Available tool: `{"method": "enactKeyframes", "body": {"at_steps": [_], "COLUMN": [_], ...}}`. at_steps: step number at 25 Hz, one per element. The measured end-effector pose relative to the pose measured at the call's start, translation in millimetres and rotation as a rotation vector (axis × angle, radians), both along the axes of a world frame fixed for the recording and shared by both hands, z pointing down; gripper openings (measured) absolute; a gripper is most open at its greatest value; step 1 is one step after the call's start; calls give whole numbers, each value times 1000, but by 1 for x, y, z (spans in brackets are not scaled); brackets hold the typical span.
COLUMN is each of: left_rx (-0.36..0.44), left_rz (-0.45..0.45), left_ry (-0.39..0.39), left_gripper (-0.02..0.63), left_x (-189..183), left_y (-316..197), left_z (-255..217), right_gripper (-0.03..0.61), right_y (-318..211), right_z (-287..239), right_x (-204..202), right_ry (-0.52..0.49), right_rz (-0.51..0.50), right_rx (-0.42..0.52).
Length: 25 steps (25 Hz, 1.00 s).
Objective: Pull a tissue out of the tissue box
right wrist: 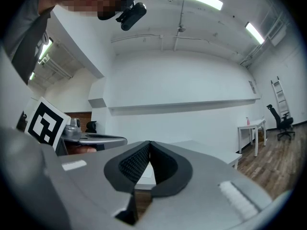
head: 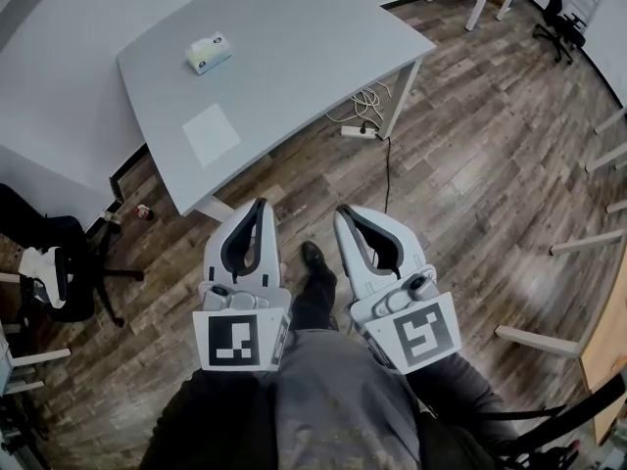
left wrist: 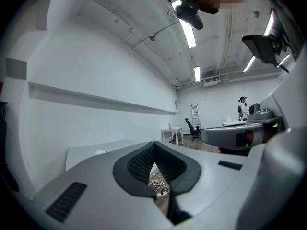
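A grey worktop [head: 294,57] stands across the wooden floor [head: 470,164], the tissue box [head: 208,52] untouched on it; left tongs [head: 257,208] and right tongs [head: 344,213] closed, empty, well short

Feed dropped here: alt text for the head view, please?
Left gripper and right gripper, jaws shut and empty, hover over the floor short of a grey table. A tissue box sits far left on it, a white sheet nearer.

A tissue box [head: 209,53] sits on the grey table [head: 294,57], with a pale square sheet [head: 211,133] nearer. The left gripper [head: 257,206] and right gripper [head: 346,213] are above wooden floor [head: 470,164], short of the table, their jaws seemingly together.
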<state>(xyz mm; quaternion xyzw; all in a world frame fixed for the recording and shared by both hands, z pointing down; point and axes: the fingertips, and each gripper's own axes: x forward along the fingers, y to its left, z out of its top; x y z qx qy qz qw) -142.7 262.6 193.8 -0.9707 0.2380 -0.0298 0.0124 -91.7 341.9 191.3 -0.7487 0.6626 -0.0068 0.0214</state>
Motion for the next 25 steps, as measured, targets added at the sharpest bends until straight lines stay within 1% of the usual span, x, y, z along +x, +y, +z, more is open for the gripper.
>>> {"method": "enactKeyframes", "body": {"at_steps": [5, 7, 10, 13, 16, 19, 22, 23, 25], "left_rx": [-21, -29, -43, -60, -65, -69, -84, -84, -72], "left_rz": [-2, -21, -48, -68, -80, -103, -133, -147, -183], "left_ry": [-11, -1, -5, -30, -63, -68, -82, -77, -37], "left_gripper": [2, 2, 2, 2, 2, 2, 2, 2, 2], "left_x": [56, 79, 112, 137, 151, 159, 161, 163, 165], "left_y": [-46, -73, -115, -155, -188, -218, -243, -252, -270], "left_z": [19, 22, 24, 28, 29, 25, 27, 27, 22], "right_gripper": [2, 2, 2, 2, 2, 2, 2, 2, 2], "right_y": [-47, -75, -123, -177, -220, -256, -289, -301, -321], "right_z": [16, 22, 26, 26, 20, 12, 5, 1, -4], "right_x": [50, 72, 103, 126, 137, 146, 152, 154, 158], "right_ry": [4, -13, -22, -24, -26, -29, 4, 17, 35], "right_rz": [-20, -39, -89, -157, -217, -261, -302, -316, -343], "right_rx": [-27, -39, -58, -75, -90, -88, -81, -71, -56]}}
